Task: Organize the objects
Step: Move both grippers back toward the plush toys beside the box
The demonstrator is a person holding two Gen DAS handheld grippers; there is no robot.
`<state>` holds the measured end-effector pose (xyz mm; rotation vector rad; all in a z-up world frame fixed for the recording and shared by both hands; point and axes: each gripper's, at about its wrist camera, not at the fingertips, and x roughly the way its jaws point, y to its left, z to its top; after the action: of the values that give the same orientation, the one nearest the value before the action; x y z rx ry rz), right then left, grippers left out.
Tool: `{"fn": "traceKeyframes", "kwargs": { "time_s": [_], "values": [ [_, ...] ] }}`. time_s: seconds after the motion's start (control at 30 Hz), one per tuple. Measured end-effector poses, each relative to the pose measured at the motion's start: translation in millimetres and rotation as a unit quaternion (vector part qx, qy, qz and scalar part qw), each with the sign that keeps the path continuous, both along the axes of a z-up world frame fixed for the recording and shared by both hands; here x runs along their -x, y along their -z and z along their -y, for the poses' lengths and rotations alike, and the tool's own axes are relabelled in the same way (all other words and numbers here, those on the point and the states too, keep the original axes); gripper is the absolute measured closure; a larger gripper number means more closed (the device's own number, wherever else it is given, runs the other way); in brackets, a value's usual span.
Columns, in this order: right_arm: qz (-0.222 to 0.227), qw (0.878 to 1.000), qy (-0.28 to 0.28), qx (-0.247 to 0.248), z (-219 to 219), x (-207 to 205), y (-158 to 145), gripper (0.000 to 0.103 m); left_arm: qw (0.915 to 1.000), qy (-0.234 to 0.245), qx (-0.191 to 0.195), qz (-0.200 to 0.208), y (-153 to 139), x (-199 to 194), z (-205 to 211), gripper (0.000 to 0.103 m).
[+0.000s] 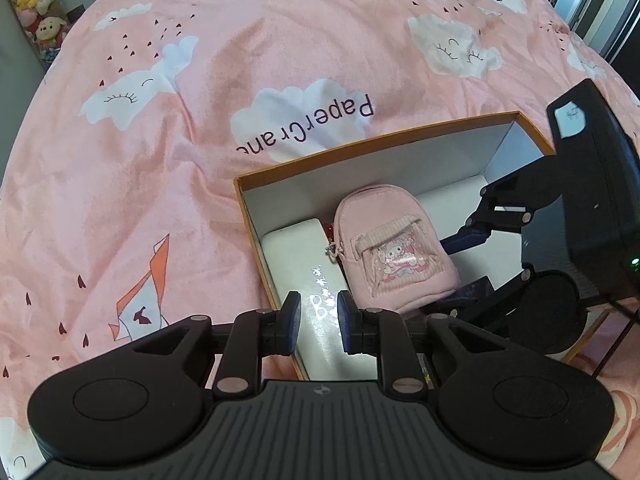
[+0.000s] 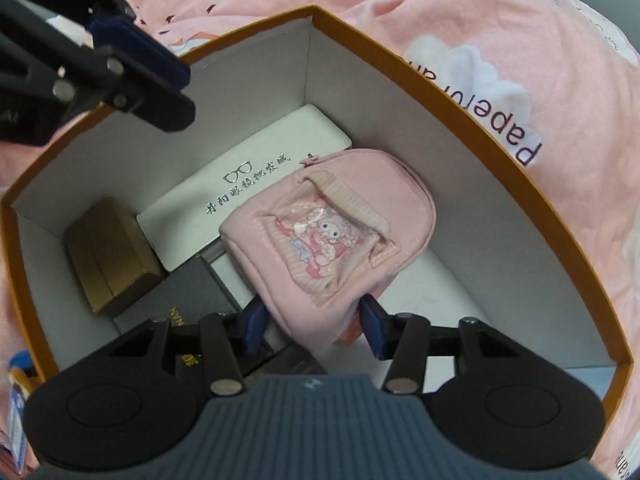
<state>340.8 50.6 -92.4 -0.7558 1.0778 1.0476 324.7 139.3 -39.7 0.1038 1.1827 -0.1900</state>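
Note:
An orange-rimmed box with white inner walls lies on the pink bed. Inside it, a small pink backpack pouch rests on a white glasses case. A brown box and a dark box lie beside them. My right gripper is open, its blue pads on both sides of the pouch's bottom end, apparently not pinching it. It shows at the right in the left wrist view. My left gripper is open and empty above the box's near edge, over the white case.
The pink bedspread with cloud prints spreads all around the box. A shelf of plush toys stands far left. Dark furniture stands at the far right. A blue-and-white item lies outside the box at the left.

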Motion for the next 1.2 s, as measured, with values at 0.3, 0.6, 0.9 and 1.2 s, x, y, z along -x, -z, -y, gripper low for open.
{"fn": "traceKeyframes", "kwargs": {
  "time_s": [0.3,0.6,0.9,1.2],
  "values": [
    [-0.009,0.991,0.080,-0.108,47.2,22.6,-57.2,0.041,0.9976,0.027,0.017,0.061,-41.3,36.1,11.7,0.080],
    [0.048,0.971,0.146,-0.186,85.6,83.2,-103.3,0.041,0.9893,0.029,0.039,0.137,-85.8,110.1,29.0,0.080],
    [0.081,0.946,0.232,-0.211,150.4,149.9,-105.7,0.041,0.9807,-0.002,0.075,0.181,-73.8,186.6,57.9,0.080],
    [0.070,0.919,0.323,-0.216,205.3,206.7,-91.5,0.041,0.9737,-0.047,0.152,0.163,-30.5,240.0,73.5,0.081]
  ]
}}
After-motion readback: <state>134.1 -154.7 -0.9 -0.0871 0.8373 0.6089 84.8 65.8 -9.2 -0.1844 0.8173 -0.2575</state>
